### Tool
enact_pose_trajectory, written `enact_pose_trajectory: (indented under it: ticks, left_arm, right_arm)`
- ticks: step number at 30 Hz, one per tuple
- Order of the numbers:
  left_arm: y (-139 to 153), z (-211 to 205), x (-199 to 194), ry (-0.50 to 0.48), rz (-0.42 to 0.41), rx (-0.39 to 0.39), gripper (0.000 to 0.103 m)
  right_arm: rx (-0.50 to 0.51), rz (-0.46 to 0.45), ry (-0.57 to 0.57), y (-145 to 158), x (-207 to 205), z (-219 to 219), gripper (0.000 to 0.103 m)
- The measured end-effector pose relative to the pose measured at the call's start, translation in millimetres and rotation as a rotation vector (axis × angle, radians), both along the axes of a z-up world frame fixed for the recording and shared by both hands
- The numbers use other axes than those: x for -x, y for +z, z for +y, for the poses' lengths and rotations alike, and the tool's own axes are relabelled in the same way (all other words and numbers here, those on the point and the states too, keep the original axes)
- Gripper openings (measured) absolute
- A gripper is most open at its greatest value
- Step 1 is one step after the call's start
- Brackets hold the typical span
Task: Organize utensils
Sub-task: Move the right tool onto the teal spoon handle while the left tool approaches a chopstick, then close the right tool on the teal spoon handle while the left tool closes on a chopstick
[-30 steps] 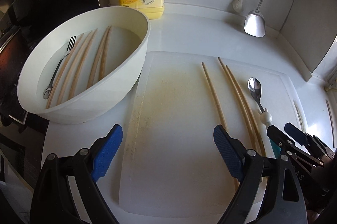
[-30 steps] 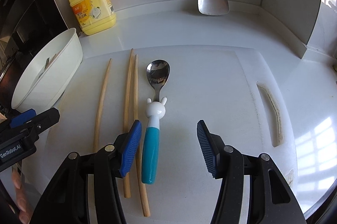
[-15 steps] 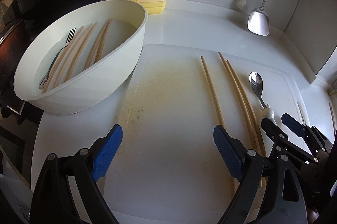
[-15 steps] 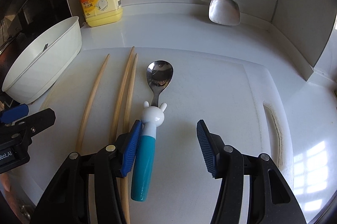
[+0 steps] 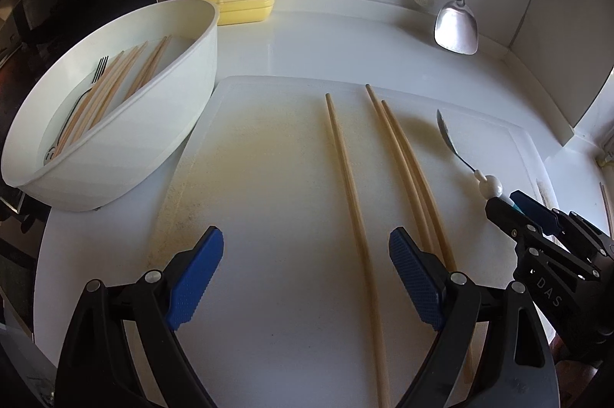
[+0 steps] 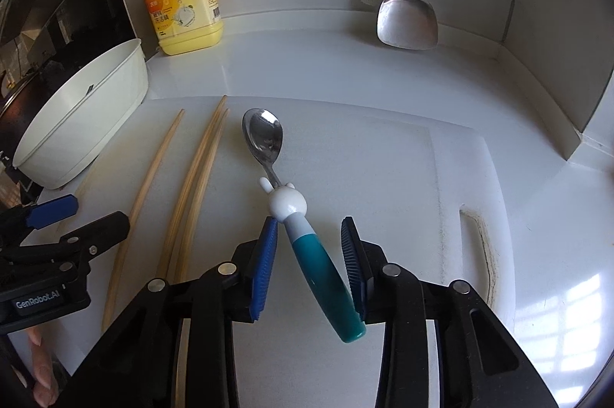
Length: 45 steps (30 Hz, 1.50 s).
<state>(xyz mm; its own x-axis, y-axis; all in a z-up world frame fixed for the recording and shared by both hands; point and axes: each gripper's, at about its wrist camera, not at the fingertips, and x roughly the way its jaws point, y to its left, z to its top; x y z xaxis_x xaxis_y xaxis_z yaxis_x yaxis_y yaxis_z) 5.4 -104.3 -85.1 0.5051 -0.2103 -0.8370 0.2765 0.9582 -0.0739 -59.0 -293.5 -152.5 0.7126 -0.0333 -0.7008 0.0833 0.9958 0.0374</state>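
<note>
Wooden chopsticks [image 5: 349, 201] are lying loose on our white plastic cutting board [image 5: 276, 293] beneath our wide-spread left gripper [image 5: 307, 277], while our right gripper [image 6: 309, 262] is closing its jaws around the teal-handled, rabbit-topped steel spoon [image 6: 303, 235].

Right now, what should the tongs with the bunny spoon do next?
Probably finish squeezing. The right tongs are closing with the bunny spoon between their pads, its teal handle slanted across the gap and seemingly touching only the right pad. It needs a firm grip before lifting off the cutting board.
</note>
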Motion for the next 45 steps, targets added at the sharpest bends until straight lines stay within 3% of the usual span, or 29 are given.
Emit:
enact_pose_trajectory:
  ticks: [5, 10, 15, 21, 26, 30, 33, 35, 45]
  left_arm:
    - [-6, -6, 1, -0.001, 0.006, -0.001, 0.086]
    - [-10, -12, 1, -0.001, -0.015, -0.016, 0.086]
    - [-10, -16, 2, -0.004, -0.043, -0.025, 0.084]
    - [-6, -21, 2, -0.025, -0.069, -0.019, 0.062]
    - [-4, -23, 6, -0.032, -0.075, -0.013, 0.050]
    - [-2, -25, 4, -0.033, -0.071, -0.006, 0.033]
    - [-1, -25, 4, -0.039, -0.069, -0.001, 0.014]
    - [-1, -25, 4, -0.047, -0.068, 0.004, 0.009]
    - [2, -18, 3, -0.052, -0.033, 0.059, 0.007]
  right_arm:
    - [0.019, 0.005, 0.070, 0, -3, 2, 0.035]
    - [0.035, 0.008, 0.115, 1, -8, 4, 0.046]
    - [0.069, 0.005, 0.141, 1, -14, 6, 0.046]
    - [0.088, 0.006, 0.172, 1, -18, 7, 0.046]
    - [0.105, 0.005, 0.201, 0, -18, 11, 0.038]
    - [0.127, 0.001, 0.230, 0, -16, 19, 0.024]
    - [0.127, 0.000, 0.233, 0, -16, 19, 0.023]
    - [0.123, -0.002, 0.233, 0, -16, 19, 0.023]
    - [0.088, -0.026, 0.214, 3, -11, 15, 0.022]
